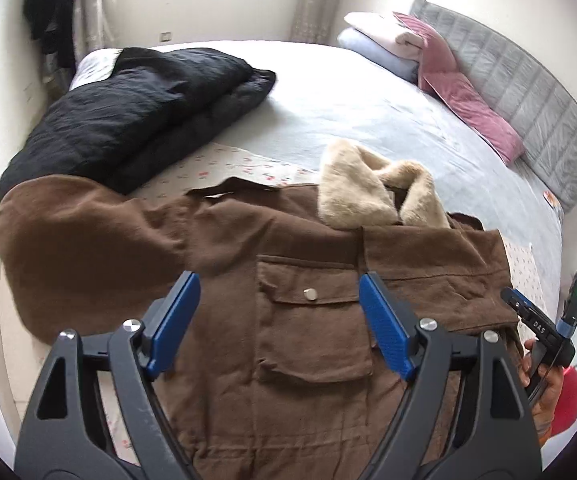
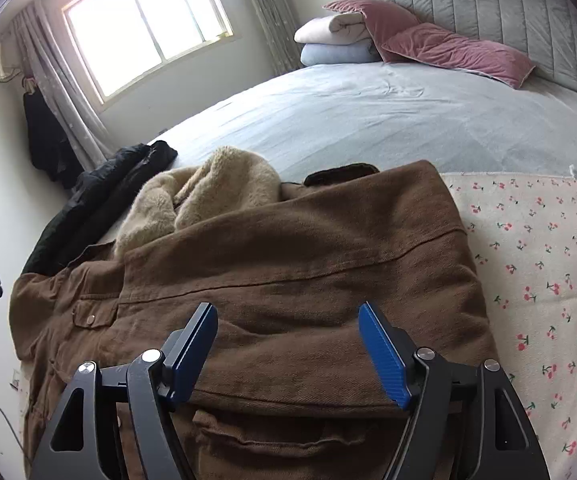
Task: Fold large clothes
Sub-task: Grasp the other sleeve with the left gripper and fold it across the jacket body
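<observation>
- Left wrist view: the left gripper (image 1: 278,320) is spread wide, holding nothing, above the coat (image 1: 288,280), which lies front-up on the bed (image 1: 348,112). Its pocket (image 1: 312,320) shows between the pads; a black jacket (image 1: 128,112) lies beyond.
- Right wrist view: the right gripper (image 2: 288,352) is also wide open and empty over the coat (image 2: 288,260), whose sleeve is folded across. The fleece collar (image 2: 208,196) bunches at its far end.
</observation>
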The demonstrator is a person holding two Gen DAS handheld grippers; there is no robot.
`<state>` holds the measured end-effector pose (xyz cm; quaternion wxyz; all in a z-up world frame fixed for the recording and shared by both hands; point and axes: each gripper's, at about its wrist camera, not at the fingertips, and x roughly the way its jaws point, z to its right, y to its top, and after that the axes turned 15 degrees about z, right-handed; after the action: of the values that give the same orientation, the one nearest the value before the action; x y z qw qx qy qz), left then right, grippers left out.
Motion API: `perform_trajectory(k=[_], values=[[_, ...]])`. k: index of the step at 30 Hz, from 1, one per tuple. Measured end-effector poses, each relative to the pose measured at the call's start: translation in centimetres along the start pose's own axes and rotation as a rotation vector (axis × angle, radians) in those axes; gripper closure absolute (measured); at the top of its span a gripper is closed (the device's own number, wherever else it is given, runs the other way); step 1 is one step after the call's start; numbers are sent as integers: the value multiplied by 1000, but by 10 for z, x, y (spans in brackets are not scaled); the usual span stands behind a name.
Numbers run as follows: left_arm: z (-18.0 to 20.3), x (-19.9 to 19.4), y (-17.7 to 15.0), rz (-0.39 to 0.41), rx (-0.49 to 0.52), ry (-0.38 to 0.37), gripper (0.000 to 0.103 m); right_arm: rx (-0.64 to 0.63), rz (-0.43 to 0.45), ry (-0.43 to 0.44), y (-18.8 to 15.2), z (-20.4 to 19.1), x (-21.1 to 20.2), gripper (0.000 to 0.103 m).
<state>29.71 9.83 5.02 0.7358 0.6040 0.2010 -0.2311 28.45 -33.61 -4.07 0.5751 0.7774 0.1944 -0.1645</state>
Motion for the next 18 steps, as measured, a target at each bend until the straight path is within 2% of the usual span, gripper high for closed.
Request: perform_trajectory(k=[4,7,14,18], values=[[-70,-32,-16,20,-125,118,21,23,37,13,10,1,-12,27],[-123,-51,-38,29,-235,167,21,21,53,30,15,-1,-20,25],[-224,-63,-89,64,-519,192,21,5,25,52,9,-12,-10,22],[-257,-48,-107,80,-693,153,24,-26,14,63,5,-21,-6,22]])
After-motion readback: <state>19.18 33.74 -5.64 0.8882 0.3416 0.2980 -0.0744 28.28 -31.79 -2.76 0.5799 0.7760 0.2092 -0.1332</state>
